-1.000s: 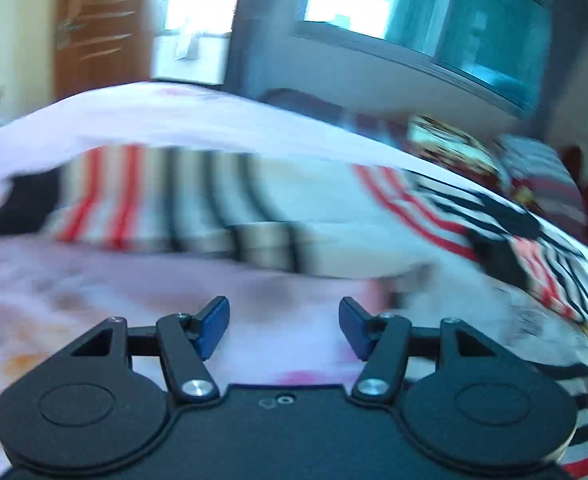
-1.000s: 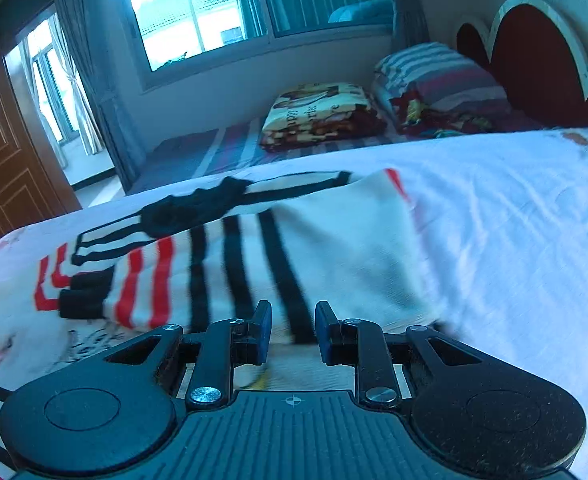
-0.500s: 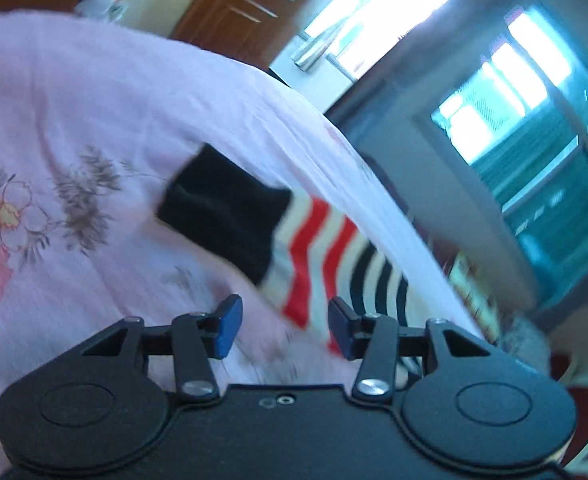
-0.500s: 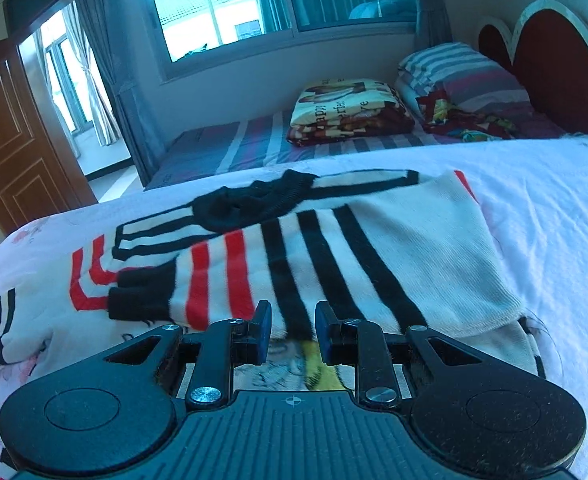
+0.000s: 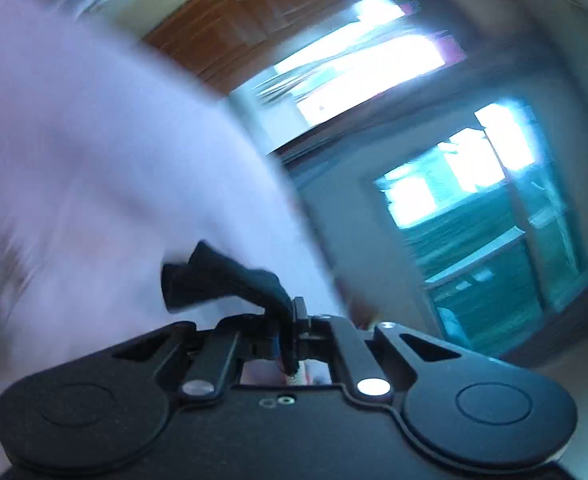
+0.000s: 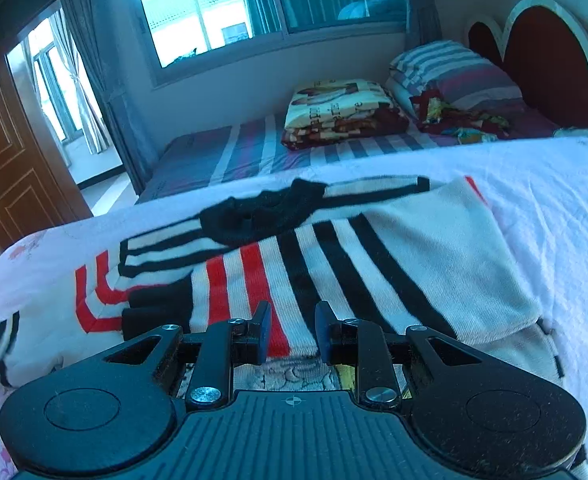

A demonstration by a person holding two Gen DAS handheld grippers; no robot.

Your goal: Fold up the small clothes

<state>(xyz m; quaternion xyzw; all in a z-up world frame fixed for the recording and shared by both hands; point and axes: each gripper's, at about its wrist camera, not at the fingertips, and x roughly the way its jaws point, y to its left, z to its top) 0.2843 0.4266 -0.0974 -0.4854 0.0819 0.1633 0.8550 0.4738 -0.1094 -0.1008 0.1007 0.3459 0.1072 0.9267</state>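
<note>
My left gripper pinches the striped sweater's black cuff; my right gripper hovers spread above the striped sweater on the bed.

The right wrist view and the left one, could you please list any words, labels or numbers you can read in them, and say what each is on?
Folded printed blanket on the far striped bed: dark lettering shows on its top, too small and distorted to read.
Striped knit sweater on the white bedsheet: no text.
Left wrist view: motion-blurred, nothing legible.
</note>
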